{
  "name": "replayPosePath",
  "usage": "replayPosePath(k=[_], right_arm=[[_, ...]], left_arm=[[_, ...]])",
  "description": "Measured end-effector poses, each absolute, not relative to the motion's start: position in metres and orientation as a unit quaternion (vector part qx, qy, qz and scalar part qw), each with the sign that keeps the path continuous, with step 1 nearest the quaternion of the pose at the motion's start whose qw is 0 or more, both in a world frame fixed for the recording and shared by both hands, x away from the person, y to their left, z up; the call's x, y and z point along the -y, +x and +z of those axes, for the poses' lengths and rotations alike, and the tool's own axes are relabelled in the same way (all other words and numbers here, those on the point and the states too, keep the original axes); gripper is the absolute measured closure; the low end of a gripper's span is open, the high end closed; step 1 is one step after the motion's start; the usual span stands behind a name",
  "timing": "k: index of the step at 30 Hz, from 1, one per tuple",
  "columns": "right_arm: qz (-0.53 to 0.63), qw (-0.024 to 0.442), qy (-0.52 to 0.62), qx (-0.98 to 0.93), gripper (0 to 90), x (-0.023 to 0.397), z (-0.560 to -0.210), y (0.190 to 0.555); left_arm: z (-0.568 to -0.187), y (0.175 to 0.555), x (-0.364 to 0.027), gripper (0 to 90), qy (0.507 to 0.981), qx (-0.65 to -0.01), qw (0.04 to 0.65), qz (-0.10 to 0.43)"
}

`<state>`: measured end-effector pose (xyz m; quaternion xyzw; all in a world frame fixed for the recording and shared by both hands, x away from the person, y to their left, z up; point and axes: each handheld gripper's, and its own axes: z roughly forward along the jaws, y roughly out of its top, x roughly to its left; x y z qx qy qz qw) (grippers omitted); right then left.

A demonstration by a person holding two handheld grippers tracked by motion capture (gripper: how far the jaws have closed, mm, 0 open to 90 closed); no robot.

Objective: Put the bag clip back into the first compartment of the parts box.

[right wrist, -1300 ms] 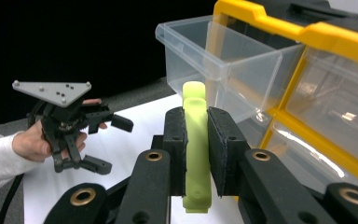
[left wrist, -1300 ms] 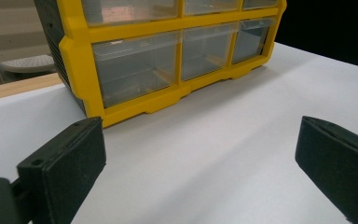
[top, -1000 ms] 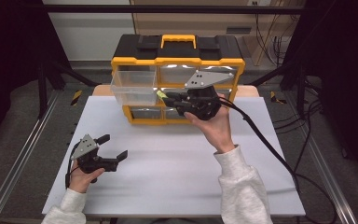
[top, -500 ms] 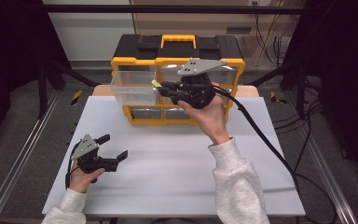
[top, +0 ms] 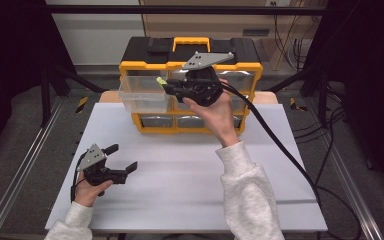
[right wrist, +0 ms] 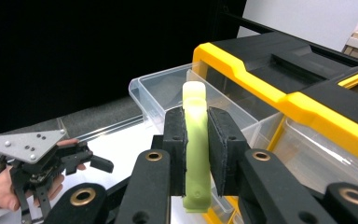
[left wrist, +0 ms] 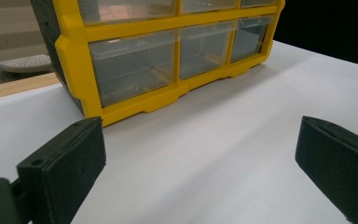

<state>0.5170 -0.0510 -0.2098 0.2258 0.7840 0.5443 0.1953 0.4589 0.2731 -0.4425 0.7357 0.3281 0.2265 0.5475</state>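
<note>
A yellow and black drawer organiser (top: 240,65) stands at the back of the white table; its upper left clear drawer (top: 145,95) is pulled out. My right gripper (top: 166,86) hovers over that drawer, shut on a pale green flat piece (right wrist: 196,149) that stands upright between the pads (right wrist: 175,140); the open drawer (right wrist: 168,93) lies just beyond it. Down at the front left, my left gripper (top: 125,159) rests on the table, open, nothing between its fingers (left wrist: 65,163). It faces the organiser's lower drawers (left wrist: 135,70).
The white table top (top: 180,170) has free room in the middle and right. A black cable (top: 280,145) trails from the right gripper across the table's right side. Metal rails (top: 20,170) and dark floor flank the table.
The right hand has risen and shifted left with the green piece, from in front of the organiser's middle to above the open drawer. The left gripper has stayed put.
</note>
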Motion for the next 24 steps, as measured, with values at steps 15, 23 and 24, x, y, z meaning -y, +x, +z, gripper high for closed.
replayPosePath(k=[15,23,24], right_arm=[[0.539,0.200,0.232,-0.785,78.0,0.036,-0.206,0.533],[0.537,0.198,0.241,-0.784,78.0,0.031,-0.208,0.543],[0.538,0.196,0.241,-0.784,78.0,0.030,-0.208,0.544]], left_arm=[[-0.442,0.459,-0.274,1.6,0.736,-0.327,0.548,0.226],[-0.443,0.459,-0.272,1.5,0.738,-0.326,0.546,0.226],[-0.443,0.459,-0.272,1.5,0.738,-0.326,0.546,0.226]])
